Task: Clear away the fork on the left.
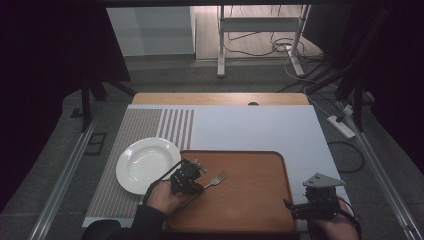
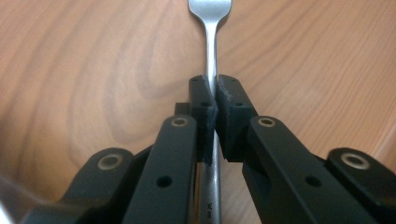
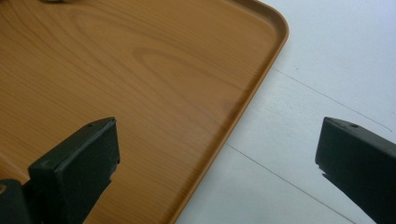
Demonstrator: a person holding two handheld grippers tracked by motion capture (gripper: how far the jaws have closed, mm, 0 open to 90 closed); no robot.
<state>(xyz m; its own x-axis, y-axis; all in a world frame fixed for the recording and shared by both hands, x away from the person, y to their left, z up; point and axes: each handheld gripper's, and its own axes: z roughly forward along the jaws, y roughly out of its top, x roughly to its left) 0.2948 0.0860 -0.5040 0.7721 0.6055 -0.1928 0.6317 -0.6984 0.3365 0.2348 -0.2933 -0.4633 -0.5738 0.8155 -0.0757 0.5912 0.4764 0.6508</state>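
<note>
Now the left gripper [image 2: 211,100] is clamped on the fork [image 2: 211,42] handle over the wooden tray [image 1: 250,200]; a level lift avoids slipping, while the right gripper [image 3: 217,163] waits with jaws apart.

1. a wooden surface [image 1: 220,98] shows as a bare strip along its far edge.
2. a white mat [image 1: 260,130] covers most of it, with a grey striped band down its left part.
3. a white plate [image 1: 147,165] lies on the striped band, left of the tray.
4. a brown wooden tray [image 1: 250,200] lies on the mat at the near edge, its right rim bordering bare white mat.
</note>
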